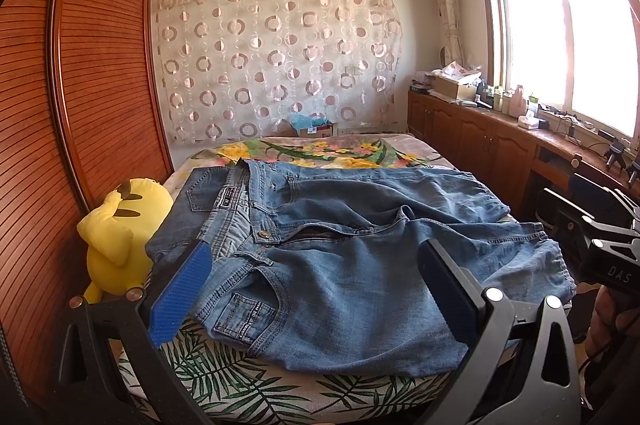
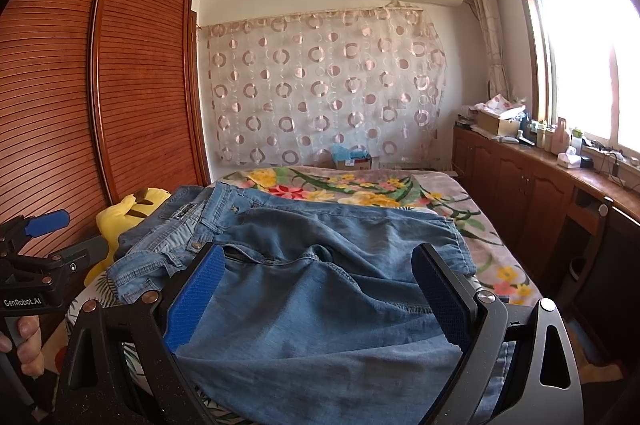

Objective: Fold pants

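Blue denim pants [image 1: 340,245] lie spread on the bed, waistband to the left, legs running right, one leg lying over the other. They also show in the right wrist view [image 2: 320,289]. My left gripper [image 1: 308,273] is open above the waist and front pocket, its blue-padded fingers [image 1: 184,289] wide apart. My right gripper [image 2: 320,281] is open over the leg fabric near the hem, fingers [image 2: 196,297] wide apart. The right gripper also shows at the right edge of the left wrist view [image 1: 600,237], and the left gripper shows at the left edge of the right wrist view [image 2: 40,249].
The bed [image 1: 240,377] has a leaf-print sheet in front and a floral blanket [image 2: 360,189] behind. A yellow plush toy [image 1: 120,237] sits at the left edge by the wooden wardrobe [image 1: 80,105]. Low cabinets with clutter [image 2: 540,161] run under the window on the right.
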### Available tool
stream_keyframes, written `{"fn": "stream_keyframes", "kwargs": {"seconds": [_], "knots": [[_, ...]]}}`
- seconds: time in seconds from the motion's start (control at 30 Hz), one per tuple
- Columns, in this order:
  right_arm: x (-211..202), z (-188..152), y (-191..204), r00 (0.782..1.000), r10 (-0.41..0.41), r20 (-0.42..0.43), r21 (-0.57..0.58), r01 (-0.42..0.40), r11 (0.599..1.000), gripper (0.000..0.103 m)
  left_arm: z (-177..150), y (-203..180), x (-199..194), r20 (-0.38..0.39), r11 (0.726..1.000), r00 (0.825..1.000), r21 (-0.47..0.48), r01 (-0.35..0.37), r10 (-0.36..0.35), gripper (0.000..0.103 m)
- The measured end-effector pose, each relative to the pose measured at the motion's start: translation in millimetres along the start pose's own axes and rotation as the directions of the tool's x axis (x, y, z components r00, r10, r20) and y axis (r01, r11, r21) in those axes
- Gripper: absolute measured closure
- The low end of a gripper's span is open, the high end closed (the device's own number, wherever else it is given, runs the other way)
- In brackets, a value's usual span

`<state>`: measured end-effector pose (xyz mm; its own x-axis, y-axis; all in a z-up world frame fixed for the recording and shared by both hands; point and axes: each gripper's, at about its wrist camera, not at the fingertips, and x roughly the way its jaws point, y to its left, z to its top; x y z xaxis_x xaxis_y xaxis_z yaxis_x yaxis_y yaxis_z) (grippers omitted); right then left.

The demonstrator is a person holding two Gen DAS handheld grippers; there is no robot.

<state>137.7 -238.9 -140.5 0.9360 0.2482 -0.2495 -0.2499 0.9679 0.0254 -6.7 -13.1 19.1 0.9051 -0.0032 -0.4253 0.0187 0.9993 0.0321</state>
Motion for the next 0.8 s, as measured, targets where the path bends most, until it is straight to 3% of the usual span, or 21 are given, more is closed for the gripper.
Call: {"fn": "stream_keyframes", "kwargs": {"seconds": [0.8], "knots": [[-0.8, 0.1, 1.6, 1.0, -0.001, 0.004, 0.0, 0.001, 1.0, 0.008, -0.5, -1.8, -1.2, 0.0, 1.0, 1.0, -0.002, -0.002, 0.002, 0.0]]}}
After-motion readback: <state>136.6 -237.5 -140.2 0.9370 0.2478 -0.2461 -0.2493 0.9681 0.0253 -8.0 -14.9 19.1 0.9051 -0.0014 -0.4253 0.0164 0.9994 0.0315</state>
